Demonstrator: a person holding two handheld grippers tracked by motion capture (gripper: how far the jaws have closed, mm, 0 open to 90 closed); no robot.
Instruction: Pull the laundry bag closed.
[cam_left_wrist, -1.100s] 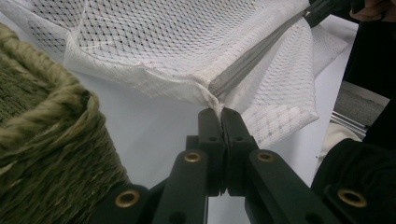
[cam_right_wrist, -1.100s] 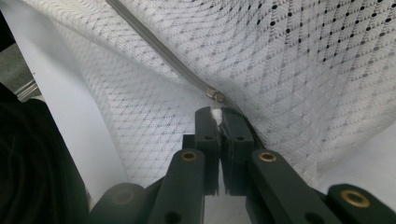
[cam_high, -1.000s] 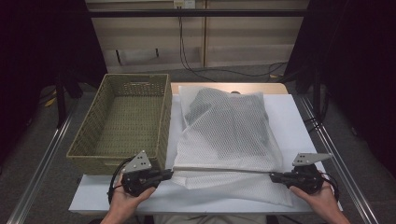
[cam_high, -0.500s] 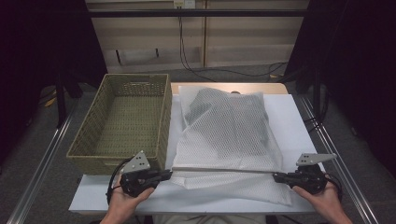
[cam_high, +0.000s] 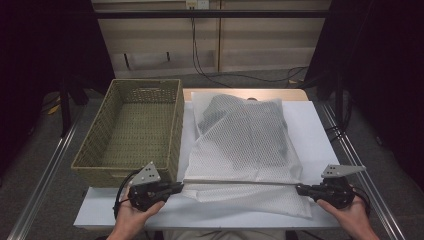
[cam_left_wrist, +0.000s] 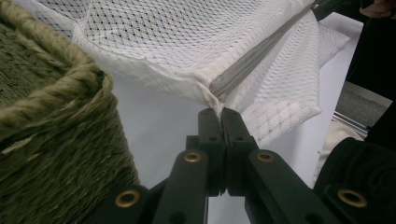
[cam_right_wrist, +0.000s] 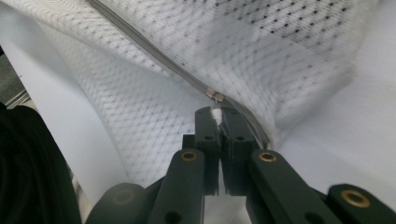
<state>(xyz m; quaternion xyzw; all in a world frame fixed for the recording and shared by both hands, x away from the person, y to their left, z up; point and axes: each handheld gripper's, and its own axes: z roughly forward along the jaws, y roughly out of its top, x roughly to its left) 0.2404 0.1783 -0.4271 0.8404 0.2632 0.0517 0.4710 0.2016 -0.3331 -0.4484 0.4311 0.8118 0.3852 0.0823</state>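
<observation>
A white mesh laundry bag (cam_high: 245, 145) lies on the white table with a grey garment (cam_high: 220, 112) inside it. Its grey zipper (cam_high: 240, 183) runs taut along the near edge between my two grippers. My left gripper (cam_high: 181, 186) is shut on the bag's left corner, at the zipper's end (cam_left_wrist: 220, 112). At the right end, my right gripper (cam_high: 298, 188) is shut on a white bit of the bag just below the metal zipper pull (cam_right_wrist: 215, 96). In the right gripper view the jaws (cam_right_wrist: 217, 112) pinch this fabric beside the zipper track.
A woven olive basket (cam_high: 177, 125) stands empty at the left, its near corner (cam_left_wrist: 51, 140) close beside my left gripper. The white table surface (cam_high: 310, 130) is bare to the right of the bag. Metal rails run along both table sides.
</observation>
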